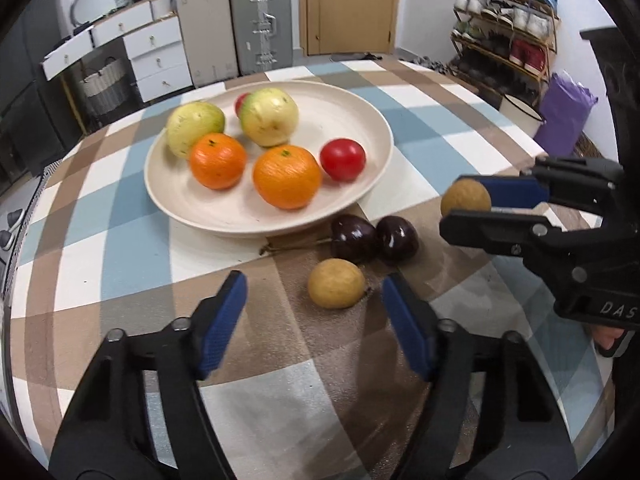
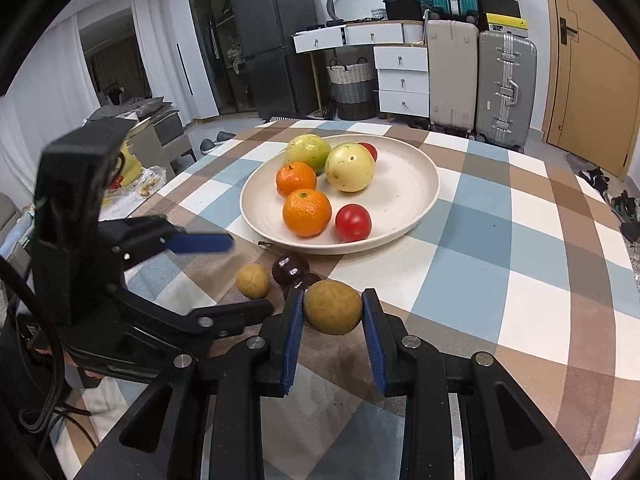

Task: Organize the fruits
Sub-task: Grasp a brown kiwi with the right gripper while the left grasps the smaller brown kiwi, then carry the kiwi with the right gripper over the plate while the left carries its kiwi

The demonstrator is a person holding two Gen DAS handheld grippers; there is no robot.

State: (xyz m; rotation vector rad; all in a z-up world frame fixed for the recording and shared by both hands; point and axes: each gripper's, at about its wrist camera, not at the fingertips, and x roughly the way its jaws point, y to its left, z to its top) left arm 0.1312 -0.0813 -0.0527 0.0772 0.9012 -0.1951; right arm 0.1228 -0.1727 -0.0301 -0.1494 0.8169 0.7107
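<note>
A tan fruit (image 2: 333, 307) is pinched between the blue fingers (image 2: 294, 336) of the right gripper (image 2: 332, 312), lifted off the checked surface (image 2: 500, 248). The left gripper (image 1: 314, 304) is held spread, its fingers (image 1: 222, 320) apart, with a second tan fruit (image 1: 337, 283) lying on the surface between their tips. Two dark cherries (image 1: 374, 238) are seen just beyond it at 12 o'clock. Farther out at 11 o'clock, a plate (image 1: 360, 120) is loaded with two oranges (image 1: 287, 177), two guavas (image 1: 271, 117) and two tomatoes (image 1: 343, 159).
</note>
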